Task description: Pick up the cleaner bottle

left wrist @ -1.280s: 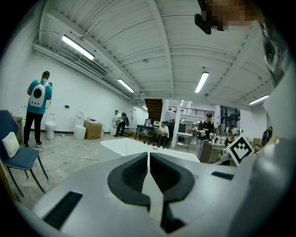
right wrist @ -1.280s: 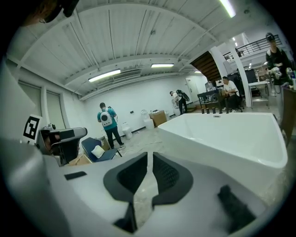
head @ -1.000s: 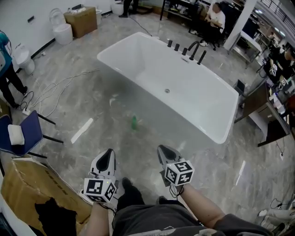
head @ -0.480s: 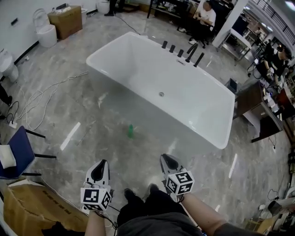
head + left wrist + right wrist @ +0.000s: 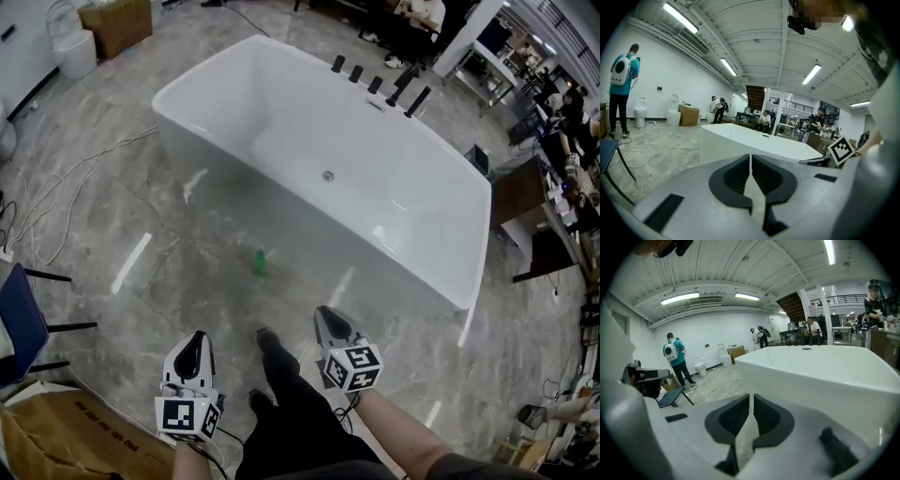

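The cleaner bottle sits on the floor, small and green, near the outer wall of the white bathtub, which fills the view from 11 to 2 o'clock of it. Nothing touches it.

We hold the left hand-held gripper at about 7 o'clock of the bottle and the right hand-held gripper at about 4 o'clock. Both are well apart from it, with our dark shoe between them. Each gripper's own view shows its jaws drawn together to a thin slit with nothing between them, and neither view catches the bottle.

We judge the task barely begun — reaching down, opening, closing on the bottle and lifting are all left.

The floor is glossy grey marbled stone. Black taps line the tub's far rim and loose cables trail at 9 o'clock. A cardboard box and a toilet sit at 11 o'clock — a large open workshop.
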`<state>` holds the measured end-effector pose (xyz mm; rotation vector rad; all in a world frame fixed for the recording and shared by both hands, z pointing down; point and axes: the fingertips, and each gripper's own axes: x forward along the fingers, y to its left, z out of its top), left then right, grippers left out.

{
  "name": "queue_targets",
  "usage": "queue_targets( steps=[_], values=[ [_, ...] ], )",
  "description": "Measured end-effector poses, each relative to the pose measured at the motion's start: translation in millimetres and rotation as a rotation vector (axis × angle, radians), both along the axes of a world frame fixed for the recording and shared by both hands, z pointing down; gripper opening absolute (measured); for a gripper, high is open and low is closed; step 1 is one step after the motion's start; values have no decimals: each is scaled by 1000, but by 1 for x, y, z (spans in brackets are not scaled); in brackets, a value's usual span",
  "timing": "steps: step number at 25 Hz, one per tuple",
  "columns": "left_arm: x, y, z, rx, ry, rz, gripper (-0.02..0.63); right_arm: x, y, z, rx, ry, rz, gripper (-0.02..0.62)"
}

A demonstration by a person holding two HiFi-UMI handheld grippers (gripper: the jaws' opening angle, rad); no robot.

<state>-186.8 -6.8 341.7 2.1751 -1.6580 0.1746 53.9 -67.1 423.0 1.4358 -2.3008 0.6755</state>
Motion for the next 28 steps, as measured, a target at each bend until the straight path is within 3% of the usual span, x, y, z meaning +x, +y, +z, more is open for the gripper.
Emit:
queue_targets(
  steps=[6,10,15,20,25,28],
  values=[
    [-10,-53,60,11,-71,3,25,-12,-65,69,10,2,29,35],
    [-24,-88,106,-12,-64,-42,25,-30,-100,113,5,25,-3,37],
    [-26,-135,154,-49,-78,-39,25,-40,-137,168,-43,26,-3,42],
    [-36,-167,195,-35,-82,-93,25,-44,-163,210,-53,55,-38,99],
    [-39,-179,247,-27,-74,-78,25,-41,-177,256,1,58,-5,146],
    [-41,-182,282,-24,-93,-55,25,-39,-177,288,55,89,23,206]
  ],
)
